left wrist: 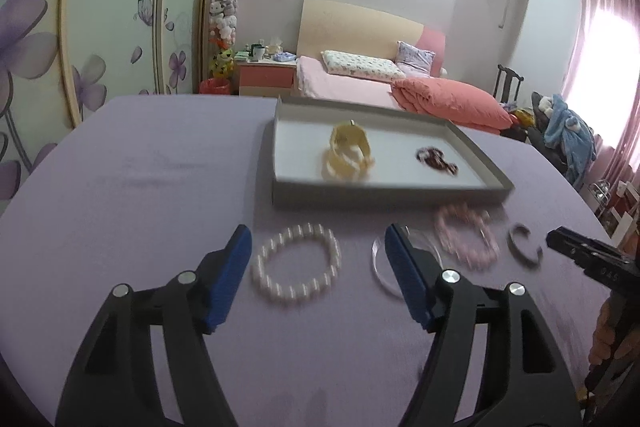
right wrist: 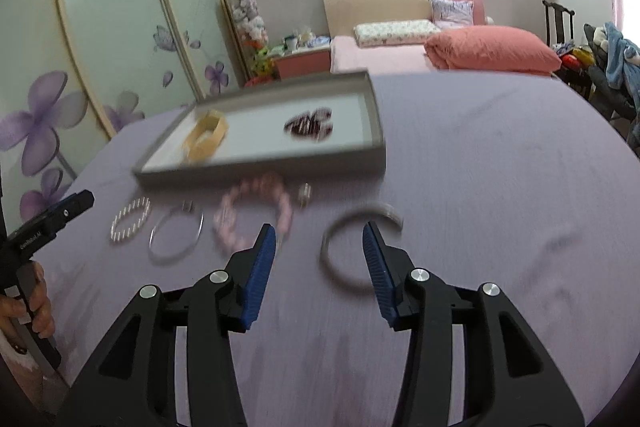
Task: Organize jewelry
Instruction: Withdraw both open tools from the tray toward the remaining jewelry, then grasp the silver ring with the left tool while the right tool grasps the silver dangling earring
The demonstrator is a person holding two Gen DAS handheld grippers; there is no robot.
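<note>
A grey tray (left wrist: 384,195) (right wrist: 256,174) on the purple table holds a yellow bangle (left wrist: 349,154) (right wrist: 206,135) and a dark red bead piece (left wrist: 437,159) (right wrist: 309,125). In front of it lie a white pearl bracelet (left wrist: 297,263) (right wrist: 130,221), a thin clear bangle (left wrist: 379,269) (right wrist: 176,237), a pink bead bracelet (left wrist: 466,241) (right wrist: 252,213), a silver open cuff (left wrist: 524,243) (right wrist: 352,247) and a small silver piece (right wrist: 305,193). My left gripper (left wrist: 318,247) is open, straddling the pearl bracelet. My right gripper (right wrist: 319,243) is open over the cuff's left side.
The table wears a purple cloth (left wrist: 160,187) (right wrist: 500,167). Behind it are a bed with pink bedding (left wrist: 400,83), a nightstand (left wrist: 266,75) and a flowered wardrobe (left wrist: 100,27). A chair with clothes (right wrist: 600,67) stands at the right.
</note>
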